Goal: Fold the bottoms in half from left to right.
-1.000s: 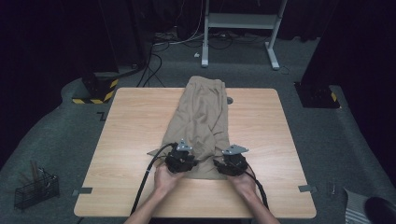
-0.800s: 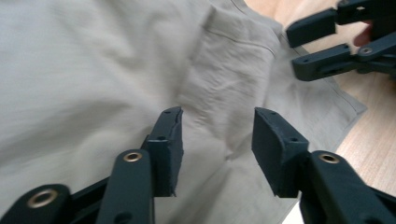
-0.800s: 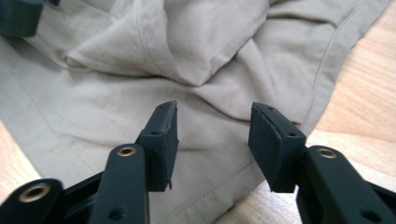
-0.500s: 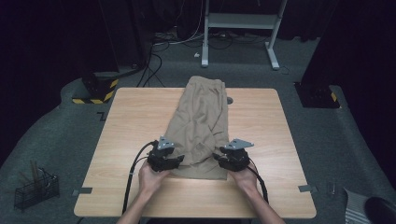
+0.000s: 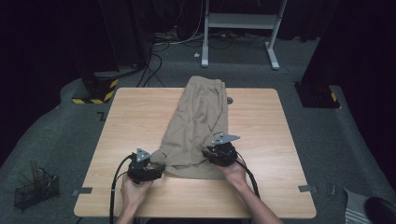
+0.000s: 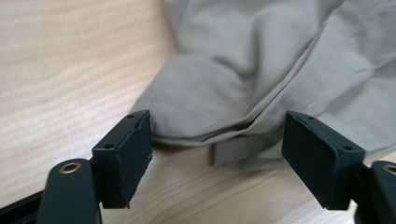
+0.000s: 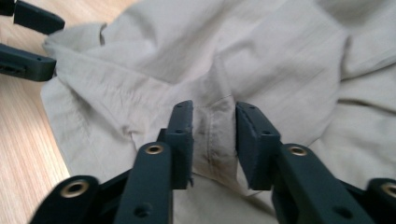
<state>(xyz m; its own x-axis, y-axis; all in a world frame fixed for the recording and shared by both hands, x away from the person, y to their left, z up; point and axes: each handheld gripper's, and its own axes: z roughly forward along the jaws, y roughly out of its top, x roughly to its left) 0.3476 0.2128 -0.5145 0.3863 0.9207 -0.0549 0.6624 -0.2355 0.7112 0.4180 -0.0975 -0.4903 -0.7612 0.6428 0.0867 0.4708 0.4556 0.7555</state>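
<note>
lying lengthwise down the middle of the wooden table (image 5: pixel 121 121): a pair of beige trousers (image 5: pixel 201 121), far end just over the far edge, near end bunched and creased close to the near edge. at the near left corner of the cloth, held in the person's left hand (image 5: pixel 133 191), the left gripper (image 5: pixel 156 170), grey three-cornered plate on top, black cable trailing back toward the near edge. in the left gripper view, jaws spread wide apart, the left gripper (image 6: pixel 217 156) straddling a rounded fold and a small hem tab of the trousers (image 6: pixel 261 70), pads (image 6: pixel 126 149) clear of the cloth on both sides, bare wood under and to the left. at the near right part of the cloth, held in the right hand (image 5: pixel 236 175), the right gripper (image 5: pixel 210 154), likewise topped with a grey plate and trailing a cable. in the right gripper view, jaws drawn close with a narrow gap, the right gripper (image 7: pixel 214 140) over a raised seam ridge of the trousers (image 7: pixel 261 51); fabric between the pads (image 7: pixel 184 130), touching or nearly touching both, firmly pinched or not impossible to tell. in the same view, upper left, the two black jaws of the left gripper (image 7: pixel 28 44) parted at the cloth's corner, light wood beside them. beyond the table, grey carpet, black cables, a white metal frame (image 5: pixel 238 21), and at the near left on the floor a small wire basket (image 5: pixel 35 191).
</note>
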